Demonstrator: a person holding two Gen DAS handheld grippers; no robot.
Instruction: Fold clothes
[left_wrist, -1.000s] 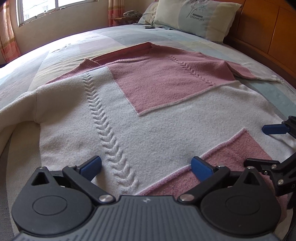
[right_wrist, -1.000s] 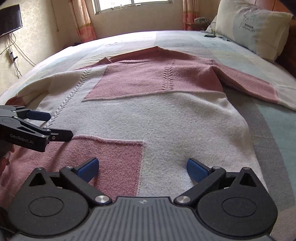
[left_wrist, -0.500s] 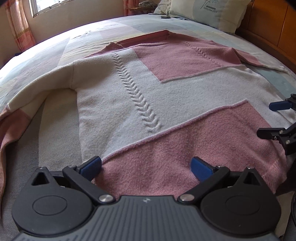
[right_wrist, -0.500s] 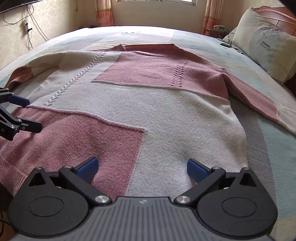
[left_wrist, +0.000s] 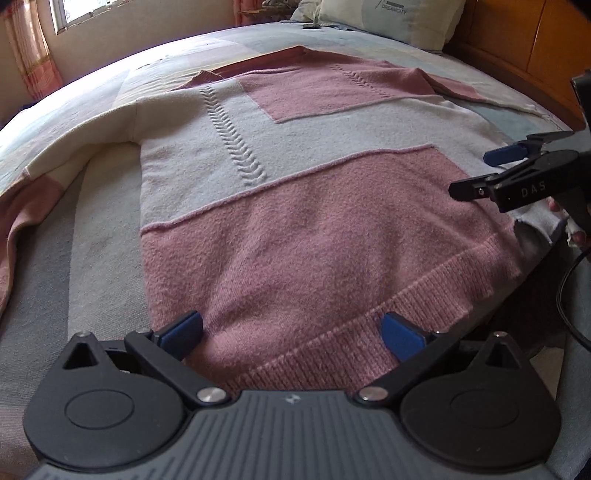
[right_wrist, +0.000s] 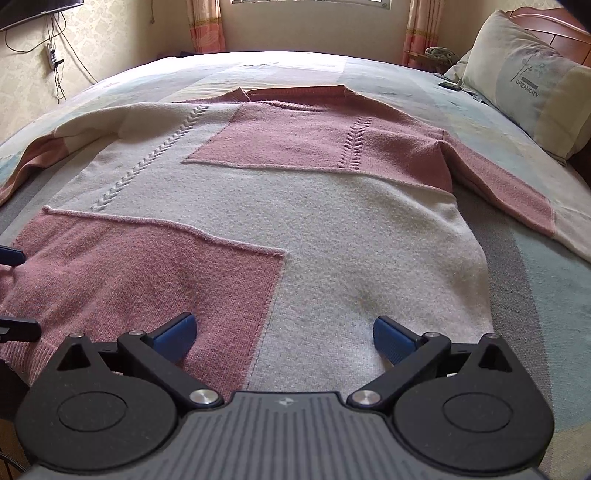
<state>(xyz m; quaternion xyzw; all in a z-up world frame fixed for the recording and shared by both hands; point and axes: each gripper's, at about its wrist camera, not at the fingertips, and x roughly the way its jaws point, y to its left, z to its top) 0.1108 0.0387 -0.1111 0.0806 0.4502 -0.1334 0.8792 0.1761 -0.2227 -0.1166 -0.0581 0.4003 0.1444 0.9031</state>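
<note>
Lying flat on the bed (right_wrist: 546, 295), the sweater (right_wrist: 314, 229) runs lengthwise away from both grippers, hem near, collar far, sleeves spread out to left and right. The left gripper (left_wrist: 291, 334) hangs with its jaws wide apart just above the ribbed pink hem at the near left corner, and the right gripper (right_wrist: 284, 334) hangs the same way, jaws wide and empty, over the near edge where the cream half meets the pink block; neither has cloth between its blue pads. In the left view the right gripper shows from the side over the hem's right end, near but not visibly touching it. So each gripper has its own hem corner directly below and ahead, and the likely next move, as I judge it, is to pinch the hem at both ends and carry it far, toward the collar. The knit looks thick, soft and fuzzy, with pink and cream blocks edged by raised seams, two braided cable lines running along the length, and a tighter rib at hem and collar. It should drape heavily and sag between two grips. A pillow (right_wrist: 528, 96) sits at the far right, well clear.
</note>
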